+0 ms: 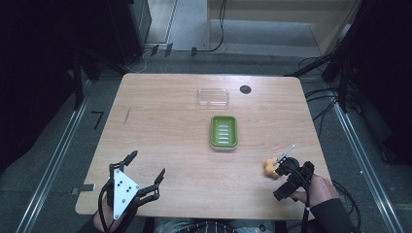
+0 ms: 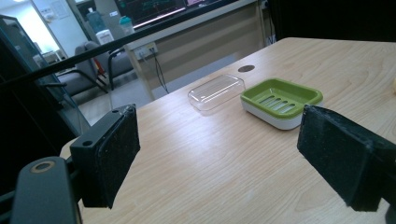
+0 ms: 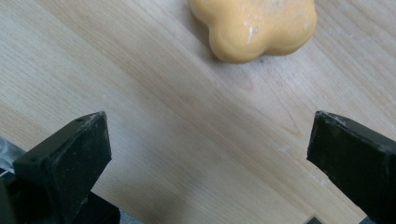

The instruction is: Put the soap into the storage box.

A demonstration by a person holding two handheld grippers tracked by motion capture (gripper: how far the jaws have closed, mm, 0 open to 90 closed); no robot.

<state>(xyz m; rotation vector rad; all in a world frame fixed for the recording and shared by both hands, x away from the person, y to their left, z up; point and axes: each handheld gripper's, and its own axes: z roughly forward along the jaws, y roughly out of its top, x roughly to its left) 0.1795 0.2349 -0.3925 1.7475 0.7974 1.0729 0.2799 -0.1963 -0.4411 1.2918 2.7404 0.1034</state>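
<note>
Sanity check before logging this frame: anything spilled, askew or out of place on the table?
Nothing spilled or damaged. The orange soap lies on the bare table, not in the green soap dish, with the right claw open just short of it. The clear lid lies apart beyond the dish. The left claw is open, empty.

Pale matt wood-grain table, glossy green plastic soap dish, clear plastic lid, smooth waxy orange soap.

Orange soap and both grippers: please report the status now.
Left gripper open, holding nothing, near table corner. Right gripper open, jaws just short of orange soap. Green soap dish mid-table, clear lid beyond it. Nothing between.
</note>
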